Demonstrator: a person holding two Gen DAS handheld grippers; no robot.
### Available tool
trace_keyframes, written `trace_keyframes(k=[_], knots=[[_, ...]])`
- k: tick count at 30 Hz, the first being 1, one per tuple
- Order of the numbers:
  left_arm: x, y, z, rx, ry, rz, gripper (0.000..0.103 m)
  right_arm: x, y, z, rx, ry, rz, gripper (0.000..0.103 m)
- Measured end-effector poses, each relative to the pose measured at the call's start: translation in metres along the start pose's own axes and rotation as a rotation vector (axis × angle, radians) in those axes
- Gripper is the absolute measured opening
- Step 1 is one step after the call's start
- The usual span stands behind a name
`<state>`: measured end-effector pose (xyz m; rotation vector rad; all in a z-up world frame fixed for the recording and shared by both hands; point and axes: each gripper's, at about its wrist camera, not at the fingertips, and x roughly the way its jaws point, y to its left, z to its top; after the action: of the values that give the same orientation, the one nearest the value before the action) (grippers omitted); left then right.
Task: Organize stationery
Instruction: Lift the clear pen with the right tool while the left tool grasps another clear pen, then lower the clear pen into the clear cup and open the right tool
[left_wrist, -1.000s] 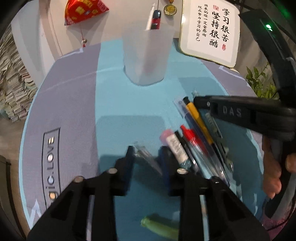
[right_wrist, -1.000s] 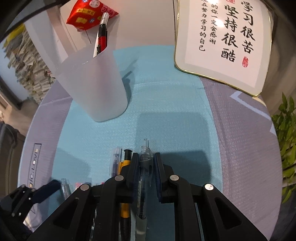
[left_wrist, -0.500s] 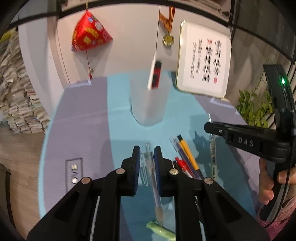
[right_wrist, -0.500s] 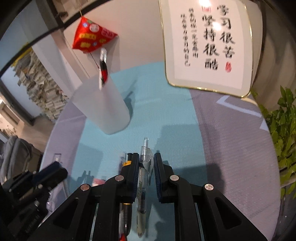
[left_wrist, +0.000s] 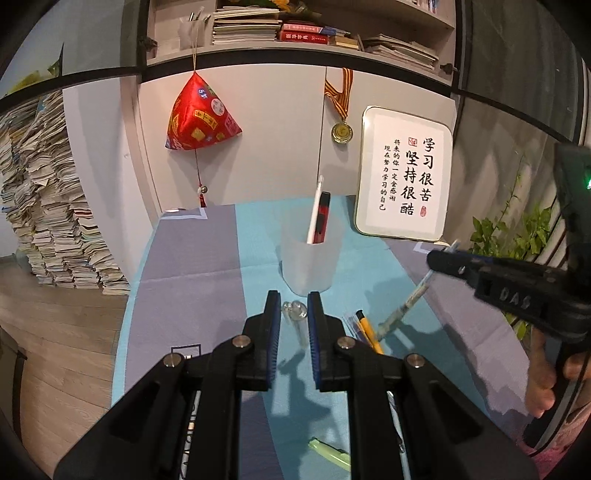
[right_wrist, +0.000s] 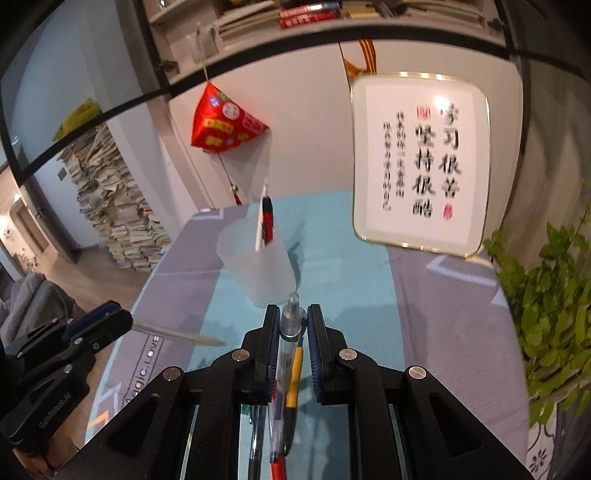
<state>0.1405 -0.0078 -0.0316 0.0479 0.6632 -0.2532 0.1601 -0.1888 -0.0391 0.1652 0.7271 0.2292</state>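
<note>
- Frosted plastic makes up the cup (left_wrist: 309, 265), which stands upright on the blue strip of the surface (left_wrist: 255, 236), beyond both grippers; a white pen (left_wrist: 314, 210) and a red-and-black pen (left_wrist: 323, 216) are seen leaning inside it.
- A clear pen (left_wrist: 295, 317) is clamped between the narrow jaws of the left gripper (left_wrist: 293, 314), lifted off the surface; seen from the right wrist, its tip sticks out sideways past the gripper.
- A second clear pen (right_wrist: 290, 325) is pinched in the narrow jaws of the right gripper (right_wrist: 291, 321), its cap end pointing toward the cup and its barrel running back under the gripper.
- In the left wrist view that pen is seen slanting down from the right gripper, which is held by a hand (left_wrist: 543, 387) at the right edge.
- Loose pens are left lying on the surface, near the cup: a yellow pen (left_wrist: 367, 330) with a dark tip, and beside it, seen from the right wrist, a red pen (right_wrist: 279, 458) and a black pen (right_wrist: 255, 439).
- A light green highlighter (left_wrist: 330, 448) lies apart from them, nearer the camera.
- A framed sign (left_wrist: 404, 182) with black characters is propped at the far edge of the surface, to the right of the cup.
- A leafy green plant (right_wrist: 546, 295) is seen to the right of the surface.
</note>
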Motion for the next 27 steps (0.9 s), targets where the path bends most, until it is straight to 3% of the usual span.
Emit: trace_keyframes(k=[7, 14, 21, 27], knots=[[-0.001, 0.011, -0.007, -0.027, 0.010, -0.009, 0.012, -0.012, 0.012, 0.020, -0.016, -0.043, -0.017, 0.015], [-0.007, 0.023, -0.011, -0.053, 0.000, -0.017, 0.012, -0.015, 0.037, 0.061, -0.055, -0.110, -0.030, 0.015], [-0.012, 0.030, -0.013, -0.062, -0.009, -0.020, 0.012, 0.006, 0.060, 0.098, -0.085, -0.146, -0.061, 0.015], [-0.014, 0.035, -0.013, -0.067, -0.017, -0.026, 0.012, 0.038, 0.065, 0.104, -0.089, -0.121, -0.111, 0.015]])
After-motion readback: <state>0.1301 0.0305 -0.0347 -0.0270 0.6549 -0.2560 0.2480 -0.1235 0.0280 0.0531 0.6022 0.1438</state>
